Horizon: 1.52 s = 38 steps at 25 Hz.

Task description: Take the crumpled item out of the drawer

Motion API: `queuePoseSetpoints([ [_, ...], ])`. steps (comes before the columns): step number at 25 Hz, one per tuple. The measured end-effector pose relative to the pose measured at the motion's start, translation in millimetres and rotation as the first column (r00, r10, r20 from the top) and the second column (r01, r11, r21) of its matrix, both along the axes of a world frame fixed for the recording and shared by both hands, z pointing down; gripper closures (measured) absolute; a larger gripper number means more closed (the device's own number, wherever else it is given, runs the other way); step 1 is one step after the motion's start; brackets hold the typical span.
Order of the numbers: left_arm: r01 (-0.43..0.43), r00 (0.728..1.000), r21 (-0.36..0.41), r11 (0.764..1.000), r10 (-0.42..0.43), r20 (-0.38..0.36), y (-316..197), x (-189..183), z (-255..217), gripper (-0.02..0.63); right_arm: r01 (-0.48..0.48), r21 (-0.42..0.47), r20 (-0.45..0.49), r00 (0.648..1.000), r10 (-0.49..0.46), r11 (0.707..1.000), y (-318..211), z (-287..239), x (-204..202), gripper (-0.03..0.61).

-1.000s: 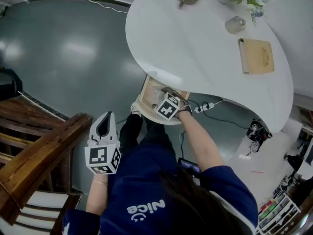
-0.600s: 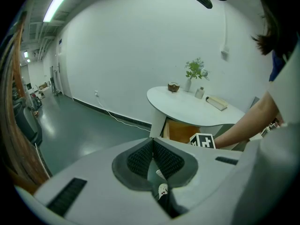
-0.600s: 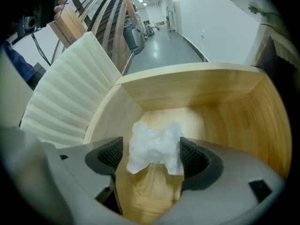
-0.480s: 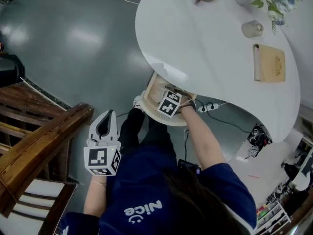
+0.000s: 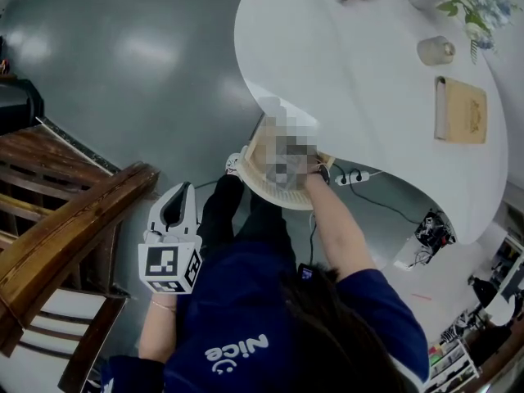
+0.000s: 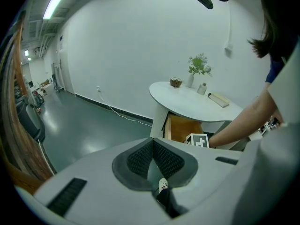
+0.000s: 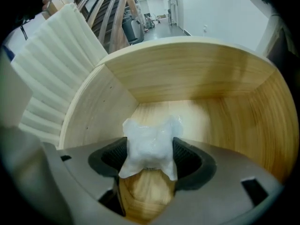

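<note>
The crumpled white wad of thin, plastic-like material (image 7: 149,137) lies on the floor of the pale wooden drawer (image 7: 187,74), which stands pulled out from under the white oval table (image 5: 368,80). The right gripper (image 7: 150,150) has its tips inside the drawer. Its jaws are closing, with the wad straight ahead, right between the ribbed dark pads (image 7: 115,156). The wad fills the gap from side to side, and its edges reach both pads. A firm pinch cannot be confirmed; the wad looks undented. It is a roughly even lump with no clear long axis, so the angle of approach likely matters little. What probably counts is that it sits at the very front of the pads rather than deep between them. The left gripper (image 6: 152,142) hangs well apart, low beside the person's hip, with its jaws pressed together on nothing. The right one is therefore by far the nearer, and the lift out seems to fall to it.
</note>
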<state>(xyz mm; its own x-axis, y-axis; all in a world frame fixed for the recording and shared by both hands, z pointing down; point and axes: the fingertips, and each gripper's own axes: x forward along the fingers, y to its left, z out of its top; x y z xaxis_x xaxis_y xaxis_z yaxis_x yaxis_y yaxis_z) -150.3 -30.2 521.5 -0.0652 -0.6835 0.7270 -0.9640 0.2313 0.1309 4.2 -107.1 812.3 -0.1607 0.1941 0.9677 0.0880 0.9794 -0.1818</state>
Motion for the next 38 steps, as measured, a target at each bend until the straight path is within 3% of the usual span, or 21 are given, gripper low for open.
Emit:
queuePoseSetpoints([
  [6,-0.011,1.000,0.027,1.000,0.012,-0.004,-9.1,-0.9,-10.7,0.609,0.004,0.041,-0.001,1.000,-0.004,0.999,-3.2,-1.9,-1.1,0.376],
  [11,-0.019,1.000,0.030,0.999,0.019,-0.010,-10.0,-2.1,-11.5,0.610,-0.021,0.050,0.019,1.000,0.020,0.999,-2.6,-7.2,-1.0,0.421],
  [22,-0.049,0.998,0.063,0.997,0.050,-0.027,-17.1,-1.0,-15.1,0.609,-0.080,0.037,0.048,0.996,0.078,0.996,-5.1,-33.4,-8.2,0.433],
  [38,-0.122,0.991,0.169,0.978,0.129,-0.030,-52.2,4.5,-33.8,0.611,-0.205,0.040,0.096,0.975,0.201,0.978,-5.5,-91.3,-15.5,0.433],
])
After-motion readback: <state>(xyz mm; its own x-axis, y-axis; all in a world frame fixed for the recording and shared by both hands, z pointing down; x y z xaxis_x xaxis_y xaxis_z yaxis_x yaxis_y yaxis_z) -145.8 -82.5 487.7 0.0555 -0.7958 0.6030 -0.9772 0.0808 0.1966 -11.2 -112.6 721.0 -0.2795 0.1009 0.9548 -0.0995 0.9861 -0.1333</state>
